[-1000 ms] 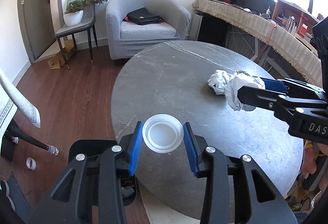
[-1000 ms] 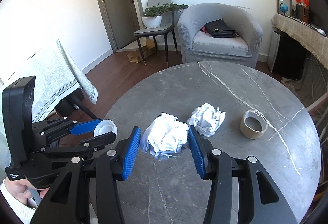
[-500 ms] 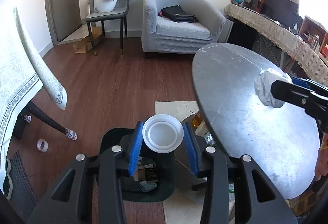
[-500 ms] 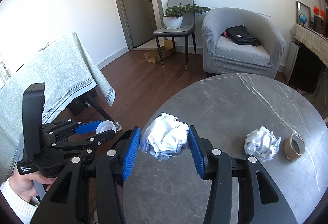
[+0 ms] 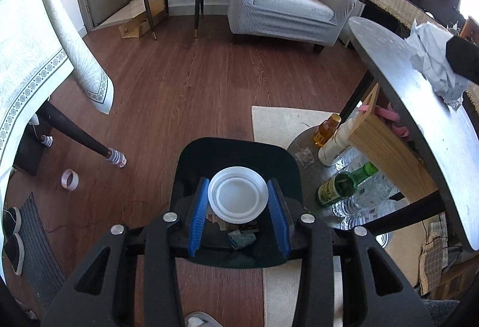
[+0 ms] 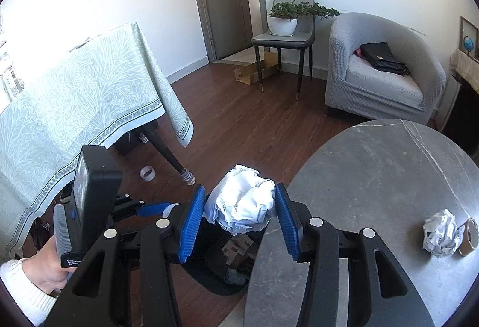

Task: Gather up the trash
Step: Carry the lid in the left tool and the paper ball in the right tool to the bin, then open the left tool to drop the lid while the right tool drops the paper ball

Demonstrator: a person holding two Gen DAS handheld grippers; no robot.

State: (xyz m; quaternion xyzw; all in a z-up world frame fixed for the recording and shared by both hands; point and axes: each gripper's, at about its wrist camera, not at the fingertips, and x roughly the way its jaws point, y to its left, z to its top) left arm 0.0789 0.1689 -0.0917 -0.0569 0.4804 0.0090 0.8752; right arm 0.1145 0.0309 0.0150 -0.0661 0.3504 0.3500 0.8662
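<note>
Both jaws are part-spread and clamped on trash at the black bin [image 5: 239, 153].

Your left gripper [image 5: 238, 204] pinches a white plastic lid [image 5: 238, 195] directly above the bin's open mouth, where scraps already lie. Your right gripper [image 6: 239, 217] squeezes a crumpled white paper ball [image 6: 242, 202] over the near rim of the bin, at the worktop [image 6: 374, 177] edge. Beyond the bin on the worktop sit a second paper wad [image 6: 440, 232] touching a cardboard tape core [image 6: 468, 232]. Bottles [image 5: 341, 184] crowd the shelf just beside the bin.
</note>
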